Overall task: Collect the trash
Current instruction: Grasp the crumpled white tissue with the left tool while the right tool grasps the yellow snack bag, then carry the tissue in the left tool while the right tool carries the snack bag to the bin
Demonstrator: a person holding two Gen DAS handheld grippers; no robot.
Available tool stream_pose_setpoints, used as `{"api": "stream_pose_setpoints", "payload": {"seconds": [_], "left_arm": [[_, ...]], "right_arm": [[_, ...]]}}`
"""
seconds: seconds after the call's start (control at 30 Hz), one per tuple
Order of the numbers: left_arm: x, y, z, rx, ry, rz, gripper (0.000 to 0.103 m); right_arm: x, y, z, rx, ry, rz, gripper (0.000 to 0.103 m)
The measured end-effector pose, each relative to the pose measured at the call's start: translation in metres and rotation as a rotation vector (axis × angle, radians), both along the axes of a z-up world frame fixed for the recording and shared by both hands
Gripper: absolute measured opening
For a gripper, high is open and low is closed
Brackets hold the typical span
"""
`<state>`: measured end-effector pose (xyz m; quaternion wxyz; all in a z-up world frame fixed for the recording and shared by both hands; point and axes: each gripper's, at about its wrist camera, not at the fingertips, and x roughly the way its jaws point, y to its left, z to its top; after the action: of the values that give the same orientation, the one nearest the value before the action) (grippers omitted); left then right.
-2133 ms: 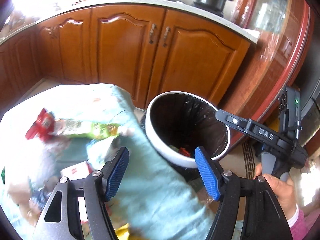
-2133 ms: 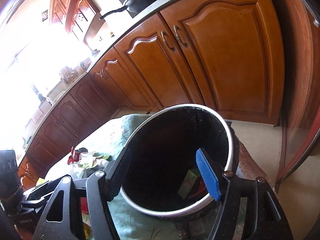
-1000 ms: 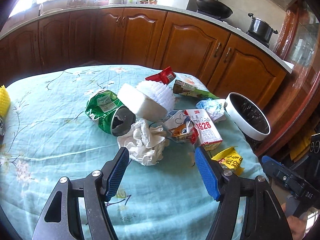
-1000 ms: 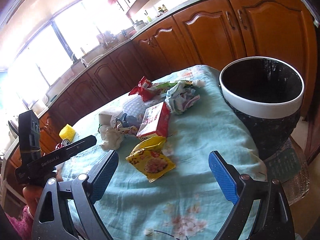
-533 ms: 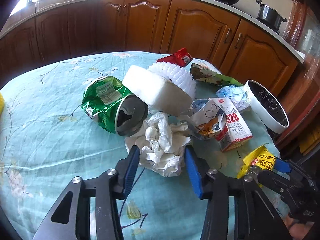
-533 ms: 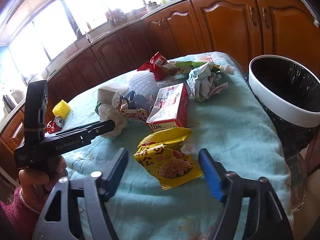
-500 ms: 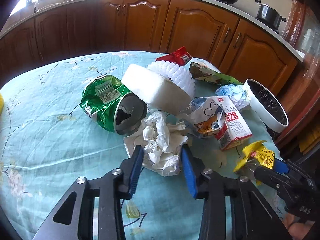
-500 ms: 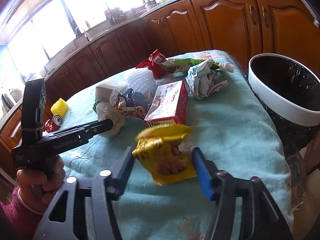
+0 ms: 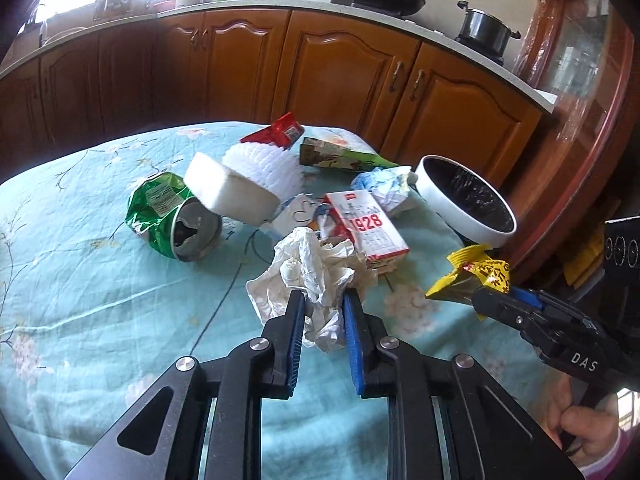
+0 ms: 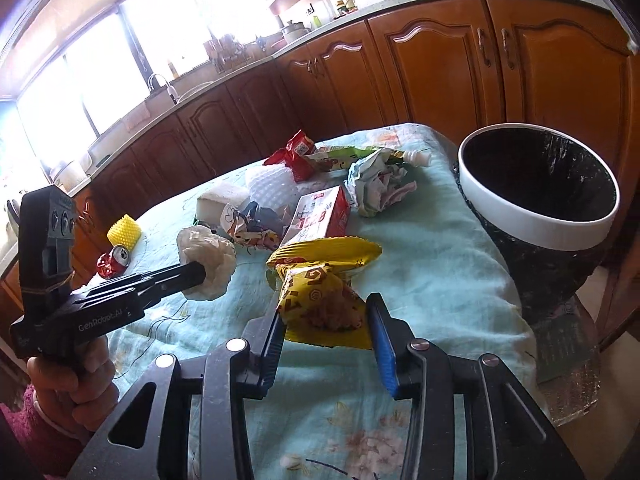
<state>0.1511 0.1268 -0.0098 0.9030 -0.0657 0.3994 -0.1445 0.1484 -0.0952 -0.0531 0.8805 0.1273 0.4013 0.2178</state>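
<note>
My left gripper (image 9: 323,304) is shut on a crumpled white tissue (image 9: 308,268), lifted a little off the teal tablecloth (image 9: 100,300); the tissue also shows in the right wrist view (image 10: 208,258). My right gripper (image 10: 326,312) is shut on a yellow snack wrapper (image 10: 320,280), raised above the cloth; the wrapper also shows in the left wrist view (image 9: 472,276). The trash bin (image 10: 536,232), white-rimmed with a black liner, stands at the table's right edge and shows in the left wrist view too (image 9: 460,204).
On the table lie a crushed green can (image 9: 168,216), a white sponge block (image 9: 228,192), a red-white carton (image 9: 368,232), a crumpled blue-white paper (image 10: 376,188), a red wrapper (image 10: 296,156), a yellow scrubber (image 10: 124,232) and a small red can (image 10: 114,260). Wooden cabinets (image 9: 340,76) stand behind.
Both grippers closed: the left on the white tissue, the right on the yellow wrapper. Both items are now lifted off the cloth.
</note>
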Motion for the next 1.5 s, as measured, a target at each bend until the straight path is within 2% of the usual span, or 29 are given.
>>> {"api": "stream_pose_setpoints", "payload": {"seconds": [0.5,1.1,1.5], "left_arm": [[0.02,-0.047,0.013,-0.006,-0.024,-0.1,0.018],[0.067,-0.114,0.013,0.02,-0.049,-0.209,0.018],[0.13,-0.172,0.01,0.033,-0.024,-0.278,0.019]], "right_arm": [[0.01,-0.072,0.009,0.019,-0.016,-0.165,0.041],[0.032,-0.133,0.014,0.014,-0.032,-0.287,0.041],[0.069,-0.165,0.011,-0.02,-0.016,-0.317,0.041]]}}
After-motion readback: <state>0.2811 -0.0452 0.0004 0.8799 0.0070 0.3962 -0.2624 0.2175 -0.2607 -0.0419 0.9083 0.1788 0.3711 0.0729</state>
